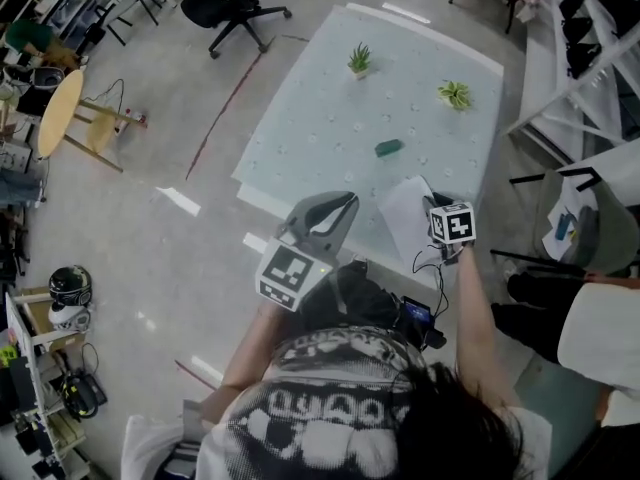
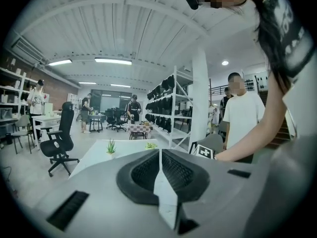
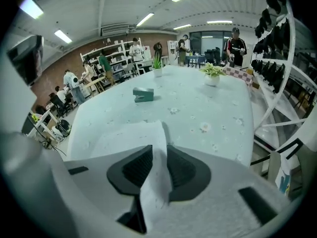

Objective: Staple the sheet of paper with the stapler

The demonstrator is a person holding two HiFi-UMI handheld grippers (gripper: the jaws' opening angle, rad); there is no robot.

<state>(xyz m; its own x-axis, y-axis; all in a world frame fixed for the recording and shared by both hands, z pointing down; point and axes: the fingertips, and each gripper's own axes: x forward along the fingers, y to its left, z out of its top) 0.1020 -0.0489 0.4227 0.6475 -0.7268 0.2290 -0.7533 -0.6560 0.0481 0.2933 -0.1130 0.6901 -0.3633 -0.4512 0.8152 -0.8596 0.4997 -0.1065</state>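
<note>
The right gripper (image 1: 433,204) sits right of centre in the head view, at the near edge of the pale tabletop (image 1: 330,128). It is clenched on the sheet of paper (image 1: 405,213). In the right gripper view the sheet stands up between the two dark pads and curls past their tips, while the rest of it lies flat on the tabletop at the frame's centre left.

The green stapler (image 1: 388,148) lies alone further up the tabletop, apart from the sheet and from both grippers. In the right gripper view it appears above the sheet, left of centre.

The left gripper (image 1: 345,202) hangs at lower centre, just left of the sheet. Its jaws are closed together at the tips and nothing shows between them.

Two small potted plants (image 1: 359,60) stand near the tabletop's far edge.
</note>
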